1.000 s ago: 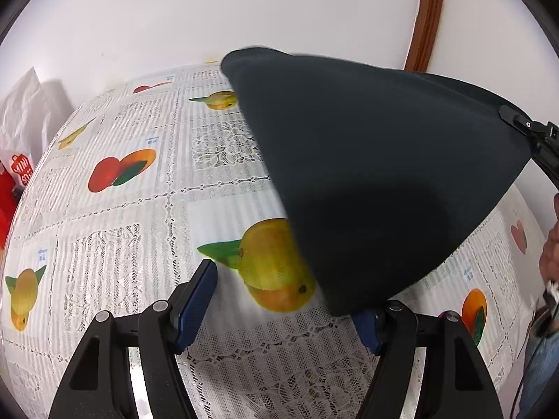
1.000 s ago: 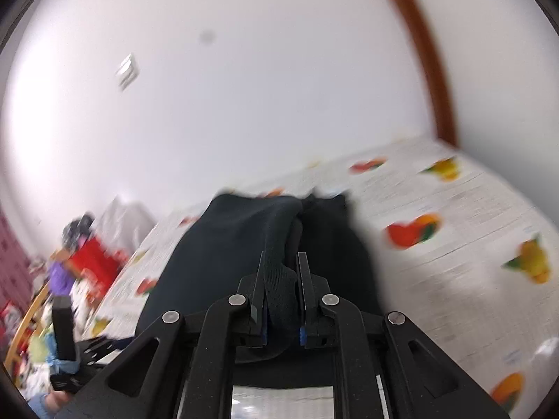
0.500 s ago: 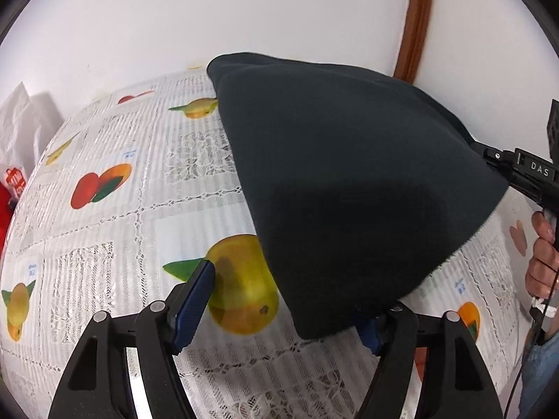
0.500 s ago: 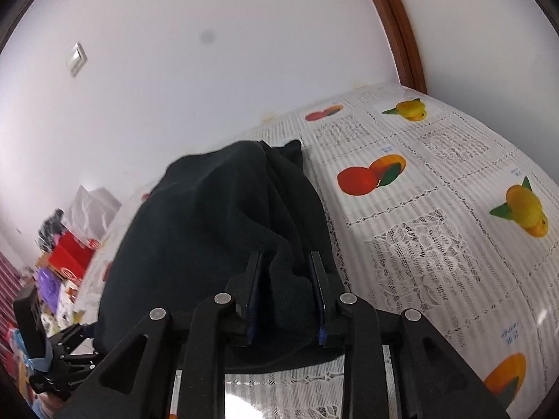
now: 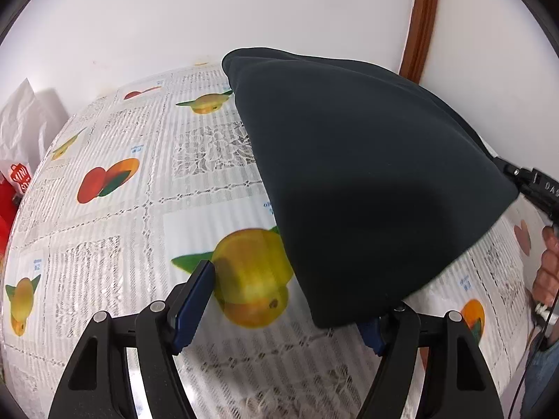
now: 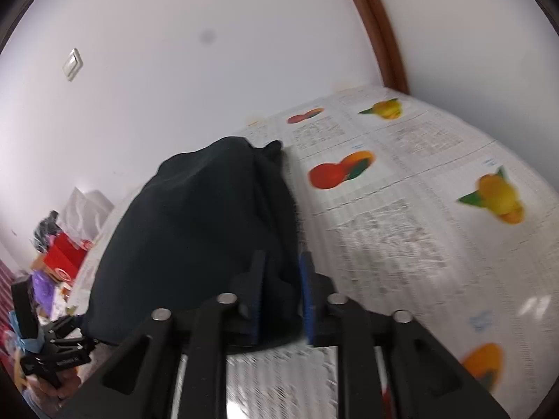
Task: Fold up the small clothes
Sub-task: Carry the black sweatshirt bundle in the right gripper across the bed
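Right gripper [image 6: 279,289]: jaws part-open, just been opening, a bunched fold of the dark garment [image 6: 195,230] between them; whether the pads press it cannot be told. Left gripper [image 5: 290,300]: jaws wide, garment corner draped over its right finger, unclamped. Beyond, the garment tents over the fruit-print tablecloth [image 5: 115,230].

The left wrist camera sat just behind its own fingers [image 5: 195,293], close above the fruit-print tablecloth [image 5: 115,230], looking steeply down and across it toward the white wall [image 5: 209,14]. The right wrist camera looked along its fingers [image 6: 256,279] at a shallower angle, taking in more wall and the brown door frame [image 6: 380,38]. Both views shared the dark garment [image 5: 367,181], the tablecloth and that frame, and each caught the opposite gripper at its edge.
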Motion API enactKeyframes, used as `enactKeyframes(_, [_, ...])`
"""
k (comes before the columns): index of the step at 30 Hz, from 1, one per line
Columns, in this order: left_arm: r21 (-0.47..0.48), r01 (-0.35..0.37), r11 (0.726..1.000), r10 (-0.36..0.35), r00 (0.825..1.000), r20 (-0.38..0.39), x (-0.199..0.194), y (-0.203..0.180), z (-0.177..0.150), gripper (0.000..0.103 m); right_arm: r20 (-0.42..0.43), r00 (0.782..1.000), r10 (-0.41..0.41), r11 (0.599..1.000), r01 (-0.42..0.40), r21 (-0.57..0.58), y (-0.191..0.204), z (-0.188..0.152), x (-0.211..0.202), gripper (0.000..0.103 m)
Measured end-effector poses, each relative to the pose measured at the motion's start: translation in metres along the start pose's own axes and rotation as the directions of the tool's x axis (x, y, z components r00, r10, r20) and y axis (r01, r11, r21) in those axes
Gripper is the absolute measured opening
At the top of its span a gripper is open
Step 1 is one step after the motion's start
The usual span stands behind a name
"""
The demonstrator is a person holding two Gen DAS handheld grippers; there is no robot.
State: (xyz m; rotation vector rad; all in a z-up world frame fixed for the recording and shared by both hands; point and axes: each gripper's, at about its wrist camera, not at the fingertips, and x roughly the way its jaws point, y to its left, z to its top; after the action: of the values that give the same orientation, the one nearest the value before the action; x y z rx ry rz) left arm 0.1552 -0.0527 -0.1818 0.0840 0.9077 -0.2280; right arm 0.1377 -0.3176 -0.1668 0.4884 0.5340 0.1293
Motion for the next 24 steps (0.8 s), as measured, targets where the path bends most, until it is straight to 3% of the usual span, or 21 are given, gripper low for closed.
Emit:
enactKeyframes(3, [0.038, 0.012, 0.999, -0.013, 1.0, 0.021, -0.017, -0.002, -0.007, 0.069, 0.043, 0.997, -0.057, 0.995, 0.06, -0.078, 0.009, 0.008, -0.022, 0.028])
enactKeyframes(7, [0.074, 0.086, 0.994, -0.093, 0.992, 0.087, -0.05, -0.011, -0.005, 0.07, 0.079, 0.995, -0.068, 0.979, 0.081, -0.185, 0.032, 0.011, -0.03, 0.028])
enactKeyframes(9, [0.07, 0.075, 0.995, -0.082, 0.99, 0.112, -0.057, -0.013, 0.006, 0.07, 0.075, 0.995, -0.063, 0.971, 0.078, -0.227, 0.04, 0.007, -0.024, 0.028])
enactKeyframes(11, [0.068, 0.068, 0.995, -0.077, 0.989, 0.126, -0.057, -0.012, 0.018, 0.07, 0.013, 0.995, -0.098, 0.959, 0.098, -0.265, 0.041, -0.001, -0.01, 0.027])
enactKeyframes(13, [0.055, 0.041, 0.998, -0.047, 0.993, 0.111, -0.047, -0.009, 0.029, 0.07, -0.04, 0.986, -0.159, 0.949, 0.142, -0.283, 0.034, -0.009, 0.0, 0.026])
enactKeyframes(18, [0.025, 0.065, 0.998, -0.065, 0.998, 0.008, -0.009, -0.001, 0.025, 0.073, -0.068, 0.988, -0.136, 0.951, 0.112, -0.288, 0.027, -0.006, -0.016, 0.027])
enactKeyframes(21, [0.024, 0.094, 0.995, -0.094, 0.996, -0.008, -0.006, 0.001, 0.029, 0.073, -0.044, 0.991, -0.126, 0.944, 0.106, -0.312, 0.039, 0.011, -0.021, 0.03])
enactKeyframes(24, [0.033, 0.101, 0.994, -0.102, 0.994, 0.032, -0.018, 0.0, 0.038, 0.072, -0.05, 0.995, -0.085, 0.948, 0.065, -0.311, 0.054, 0.033, -0.009, 0.038])
